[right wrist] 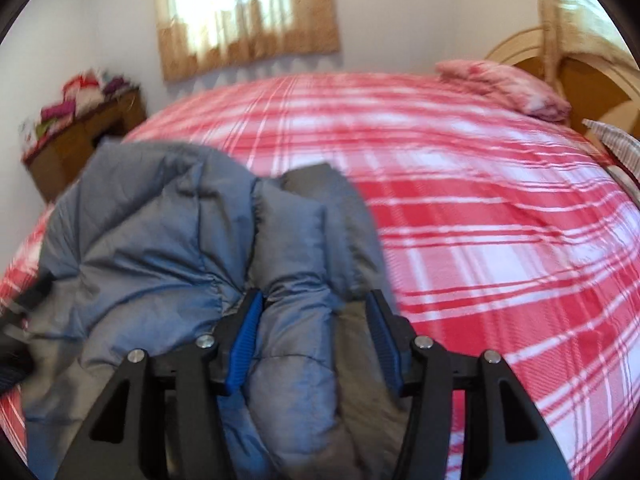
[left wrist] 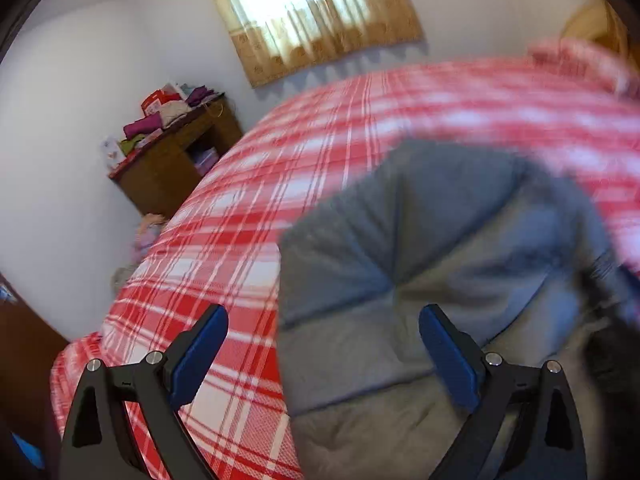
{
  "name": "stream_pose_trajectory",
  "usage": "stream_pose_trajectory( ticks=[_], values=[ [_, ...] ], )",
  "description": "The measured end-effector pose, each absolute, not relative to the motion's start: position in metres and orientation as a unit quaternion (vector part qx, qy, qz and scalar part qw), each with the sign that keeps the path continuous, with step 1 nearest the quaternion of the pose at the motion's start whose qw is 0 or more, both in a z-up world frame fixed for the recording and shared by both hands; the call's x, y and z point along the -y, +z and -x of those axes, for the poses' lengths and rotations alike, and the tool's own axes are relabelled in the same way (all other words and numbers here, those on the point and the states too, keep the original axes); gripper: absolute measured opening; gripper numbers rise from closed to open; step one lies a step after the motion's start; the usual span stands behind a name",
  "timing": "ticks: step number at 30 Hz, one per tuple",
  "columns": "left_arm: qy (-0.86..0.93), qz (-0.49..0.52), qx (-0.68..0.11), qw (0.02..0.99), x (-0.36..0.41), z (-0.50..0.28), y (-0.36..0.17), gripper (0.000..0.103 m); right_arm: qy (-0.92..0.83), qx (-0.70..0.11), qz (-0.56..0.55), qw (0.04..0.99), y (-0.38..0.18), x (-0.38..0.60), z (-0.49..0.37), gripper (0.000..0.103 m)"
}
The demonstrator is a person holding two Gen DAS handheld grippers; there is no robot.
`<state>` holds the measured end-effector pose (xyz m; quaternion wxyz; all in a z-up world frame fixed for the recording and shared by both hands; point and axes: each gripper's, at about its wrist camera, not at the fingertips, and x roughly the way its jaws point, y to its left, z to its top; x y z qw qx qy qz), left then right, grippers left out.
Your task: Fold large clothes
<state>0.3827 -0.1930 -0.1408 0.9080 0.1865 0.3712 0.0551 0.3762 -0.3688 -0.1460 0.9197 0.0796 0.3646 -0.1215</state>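
Observation:
A grey-blue puffer jacket (left wrist: pixel 420 248) lies on a bed with a red and white plaid cover (left wrist: pixel 248 208). My left gripper (left wrist: pixel 324 320) is open and empty, hovering over the jacket's left edge; its left finger is above the cover, its right finger above the jacket. In the right wrist view, my right gripper (right wrist: pixel 316 308) is closed on a thick padded fold of the jacket (right wrist: pixel 292 280), which fills the gap between the blue pads. The rest of the jacket (right wrist: pixel 152 232) bunches to the left.
A wooden side table (left wrist: pixel 176 160) with piled clothes stands by the wall at the bed's far left. A curtained window (right wrist: pixel 248 16) is behind. A pink pillow (right wrist: pixel 504 84) and wooden headboard (right wrist: pixel 592 76) are at the far right. Plaid cover (right wrist: pixel 500 220) stretches right.

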Motion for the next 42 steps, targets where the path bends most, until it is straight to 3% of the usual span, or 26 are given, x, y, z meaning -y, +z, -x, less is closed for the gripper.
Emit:
stream_pose_trajectory(
  ticks=[6,12,38,40,42],
  values=[
    [0.103,-0.201,-0.298,0.927,0.198,-0.365,-0.166,0.098,-0.100,-0.372,-0.082,0.919,-0.153,0.370,-0.378,0.059],
    [0.100,-0.194,-0.308,0.926,0.197,-0.370,-0.176,0.099,-0.096,-0.389,-0.080,0.913,-0.163,0.368,-0.383,0.063],
    [0.044,-0.131,-0.350,0.926,0.179,-0.383,-0.175,0.099,-0.097,-0.399,-0.073,0.909,-0.166,0.363,-0.386,0.065],
    [0.002,-0.103,-0.365,0.925,0.163,-0.380,-0.167,0.099,-0.086,-0.391,-0.088,0.912,-0.160,0.370,-0.378,0.068],
    [-0.025,-0.078,-0.361,0.929,0.140,-0.369,-0.157,0.099,-0.077,-0.365,-0.096,0.923,-0.151,0.376,-0.364,0.080]
  ],
)
